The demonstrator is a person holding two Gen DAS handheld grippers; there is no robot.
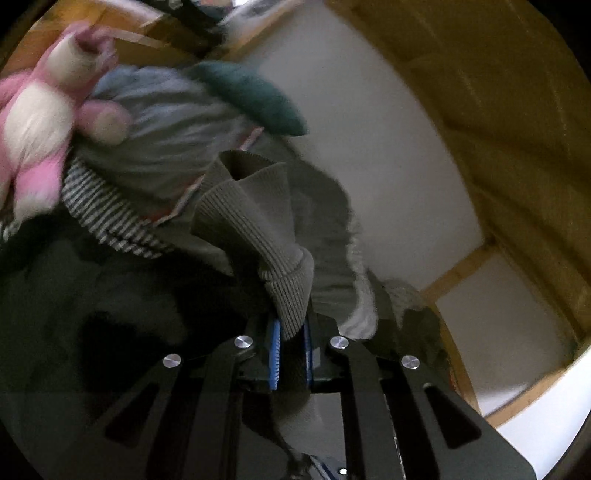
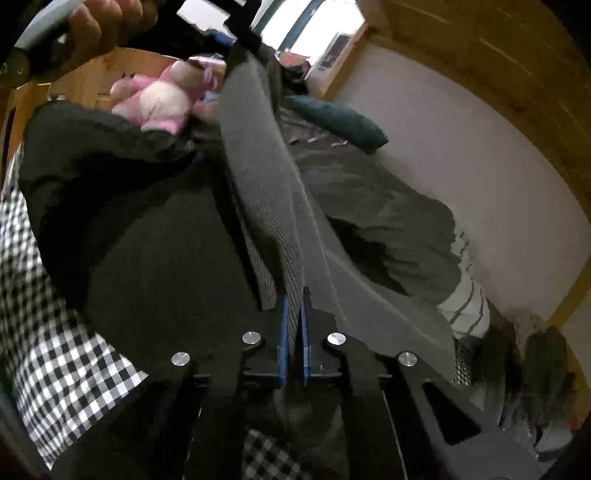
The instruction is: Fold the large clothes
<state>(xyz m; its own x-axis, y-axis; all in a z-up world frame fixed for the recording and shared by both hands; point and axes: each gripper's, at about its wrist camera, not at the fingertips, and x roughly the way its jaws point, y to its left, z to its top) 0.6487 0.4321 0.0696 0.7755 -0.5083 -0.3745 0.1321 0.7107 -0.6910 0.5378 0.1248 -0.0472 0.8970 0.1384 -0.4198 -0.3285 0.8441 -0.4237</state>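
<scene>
A grey-green ribbed knit sweater point(image 1: 255, 221) is held up over a bed. My left gripper point(image 1: 291, 332) is shut on its ribbed cuff, which bunches between the blue pads. My right gripper point(image 2: 293, 317) is shut on a knit edge of the same sweater point(image 2: 266, 192), which stretches taut away from the jaws toward the upper middle. The rest of the garment point(image 2: 369, 206) hangs and lies crumpled on the white sheet point(image 2: 480, 155).
A pink plush toy point(image 1: 40, 122) point(image 2: 162, 99), a dark green cushion point(image 1: 255, 99) point(image 2: 340, 122), a striped cloth point(image 1: 103, 210) and a checkered cloth point(image 2: 48, 332) lie around. A wooden bed frame point(image 1: 517, 129) borders the sheet. A hand point(image 2: 99, 26) shows top left.
</scene>
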